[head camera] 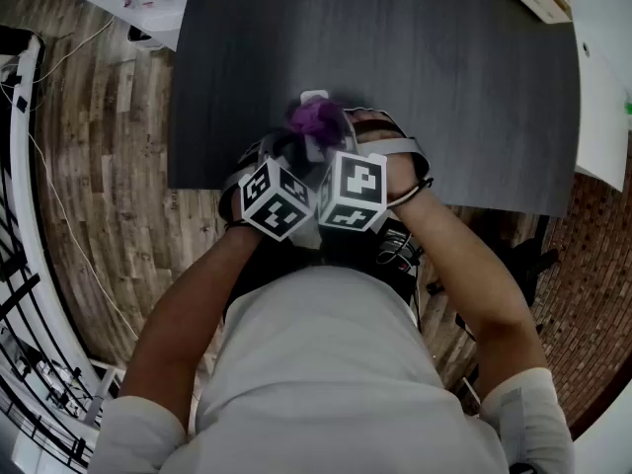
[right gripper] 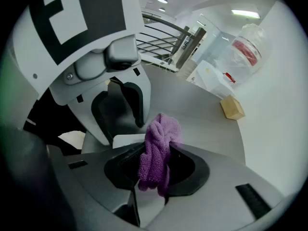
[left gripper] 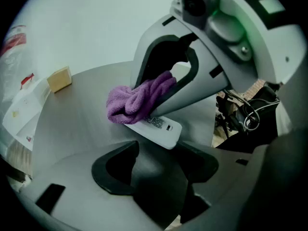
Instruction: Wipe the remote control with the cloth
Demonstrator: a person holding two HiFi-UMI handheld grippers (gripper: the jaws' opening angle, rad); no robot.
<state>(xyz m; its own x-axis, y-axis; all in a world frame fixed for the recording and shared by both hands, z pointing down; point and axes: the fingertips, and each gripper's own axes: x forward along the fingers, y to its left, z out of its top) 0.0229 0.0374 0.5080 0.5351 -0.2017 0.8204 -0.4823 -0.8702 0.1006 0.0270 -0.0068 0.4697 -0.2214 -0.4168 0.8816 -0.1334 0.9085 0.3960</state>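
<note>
Two grippers work just inside the near edge of the table point(head camera: 444, 87), and bare top lies open up-frame. The left gripper point(left gripper: 161, 153) clamps one remote control point(left gripper: 161, 129), whose long axis runs toward the upper left. The right gripper point(right gripper: 158, 154) clamps one purple cloth point(right gripper: 161, 129), which rests on the remote control. One tan block point(left gripper: 59, 79) lies far off.

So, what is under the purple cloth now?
Under the purple cloth is the white remote control. Only its near end, with a printed label, shows. The rest is covered by the cloth and cannot be seen.
</note>
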